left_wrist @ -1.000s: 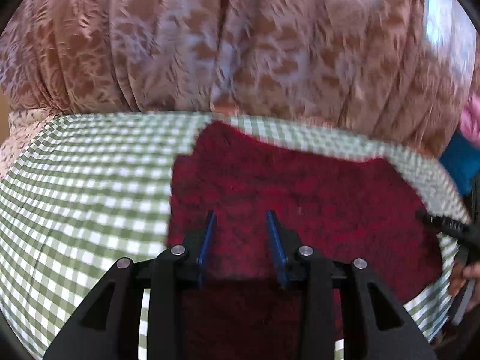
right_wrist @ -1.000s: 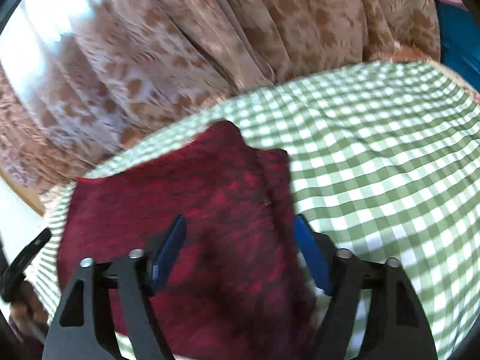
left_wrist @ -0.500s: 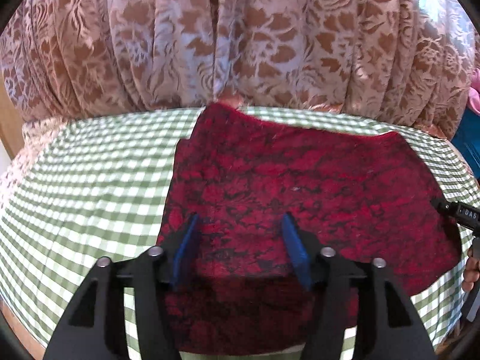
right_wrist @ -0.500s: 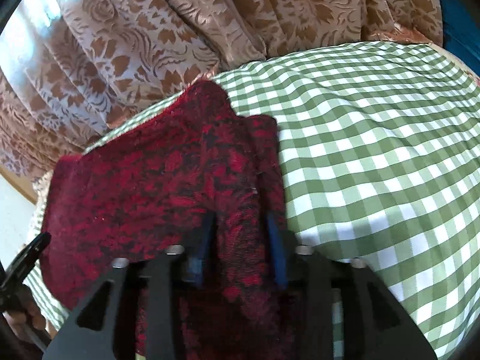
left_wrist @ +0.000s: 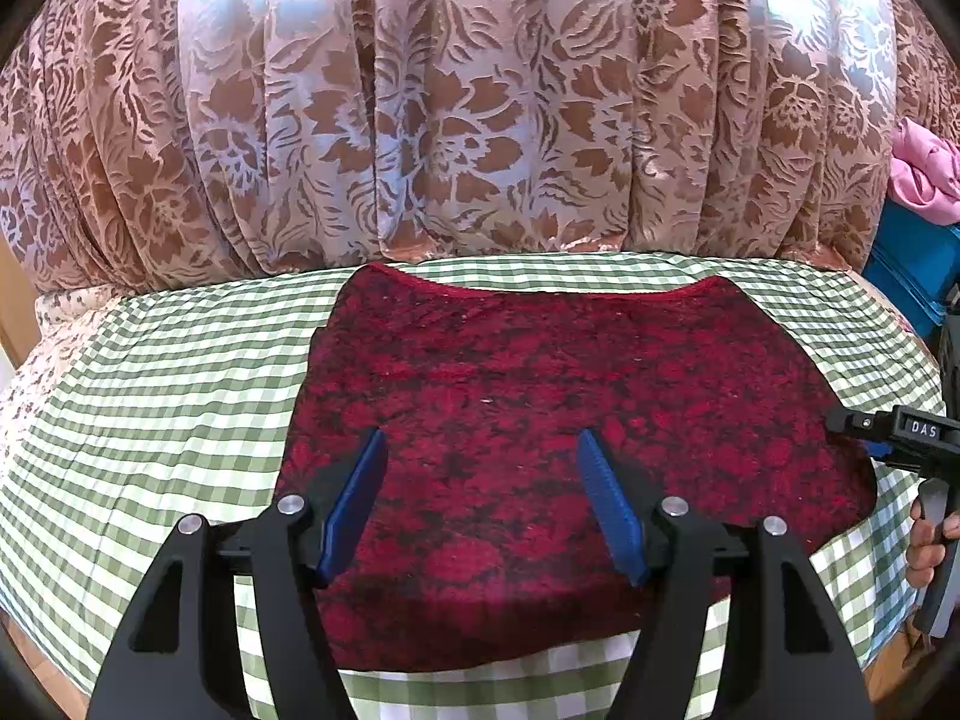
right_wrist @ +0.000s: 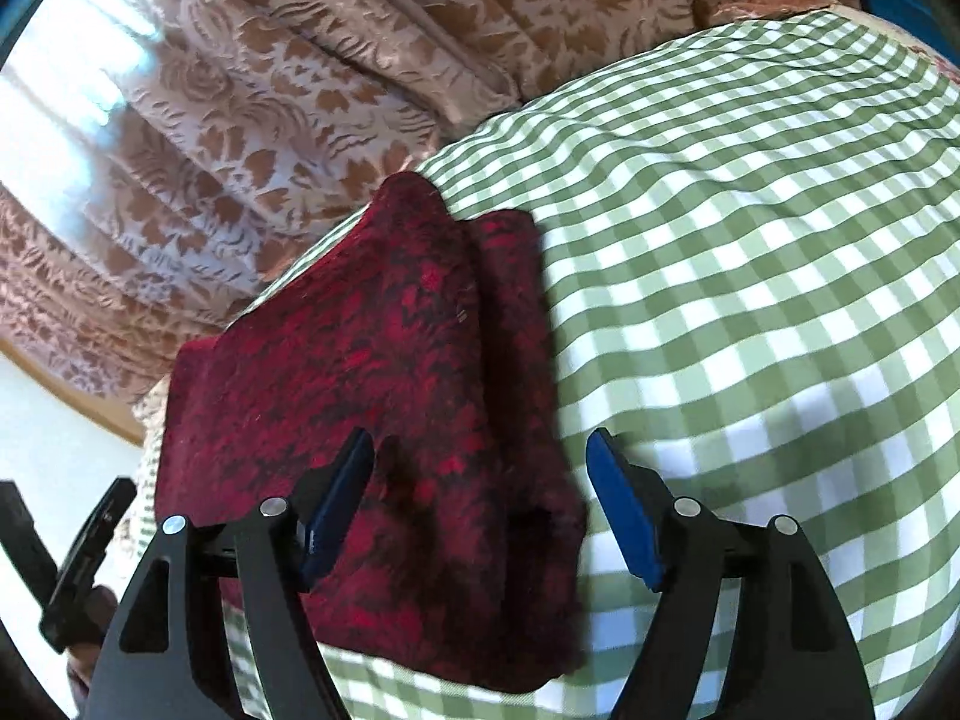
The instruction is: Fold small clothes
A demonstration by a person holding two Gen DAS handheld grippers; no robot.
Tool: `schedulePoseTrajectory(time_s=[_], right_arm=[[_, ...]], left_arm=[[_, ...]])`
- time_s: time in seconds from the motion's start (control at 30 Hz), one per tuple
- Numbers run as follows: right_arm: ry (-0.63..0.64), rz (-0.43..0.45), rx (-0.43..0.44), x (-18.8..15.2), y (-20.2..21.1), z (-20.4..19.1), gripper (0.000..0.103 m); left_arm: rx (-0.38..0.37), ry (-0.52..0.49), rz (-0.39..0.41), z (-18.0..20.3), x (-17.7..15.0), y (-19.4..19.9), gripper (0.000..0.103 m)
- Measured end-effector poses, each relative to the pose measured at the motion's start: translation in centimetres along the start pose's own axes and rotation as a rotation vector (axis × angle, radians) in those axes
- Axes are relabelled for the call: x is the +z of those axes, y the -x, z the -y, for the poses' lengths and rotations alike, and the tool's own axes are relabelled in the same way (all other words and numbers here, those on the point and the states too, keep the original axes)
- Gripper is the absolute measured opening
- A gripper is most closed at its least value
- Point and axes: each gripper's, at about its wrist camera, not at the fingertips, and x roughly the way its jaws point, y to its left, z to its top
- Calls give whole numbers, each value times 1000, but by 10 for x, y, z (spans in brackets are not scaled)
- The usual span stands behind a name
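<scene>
A dark red garment [left_wrist: 540,396] with a black pattern lies flat on the green checked tablecloth [left_wrist: 150,396]. My left gripper [left_wrist: 481,438] hovers over its near part. Its jaws are opening, and the blue pads [left_wrist: 354,498] press on nothing. In the right wrist view the same red garment [right_wrist: 372,372] shows a folded layer along its right edge. My right gripper [right_wrist: 481,438] straddles that edge with its jaws opening, the cloth lying loose between and below them. The right gripper's body [left_wrist: 894,438] shows at the left view's right edge.
A brown floral curtain [left_wrist: 480,120] hangs right behind the table's far edge. Pink cloth [left_wrist: 924,174] and a blue bin [left_wrist: 912,276] sit at the far right. Bare checked cloth [right_wrist: 750,300] stretches to the right of the garment. A hand [left_wrist: 927,546] holds the right gripper.
Both pairs of jaws have widened. The right jaws, narrow around the garment's edge half a second ago, now stand apart from it. The left view has drawn back, showing more of the garment.
</scene>
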Motion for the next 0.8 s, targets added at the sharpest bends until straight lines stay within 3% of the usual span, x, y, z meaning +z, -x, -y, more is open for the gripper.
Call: schedulePoseTrajectory(time_s=[0.07,0.27,0.57,0.7,0.8], right_arm=[[23,-6,1,-2,0,-4,67],[6,-42,-24,-7,-6,5,64],[-35,-72,93,-11,-5,23,81],[-36,-94,147,-10,-9,24,92],[-27,-108,154,-9,-11,22,94]], left_arm=[[0,-7,-1,4,-1,2,68],[-10,-38,-12,17,-5,4,68],[-33,-54,-42,32,-8,-4,68],[-104,-22,-74,39,-8,-15,68],[-173,45,-99,38,-5,-24,68]])
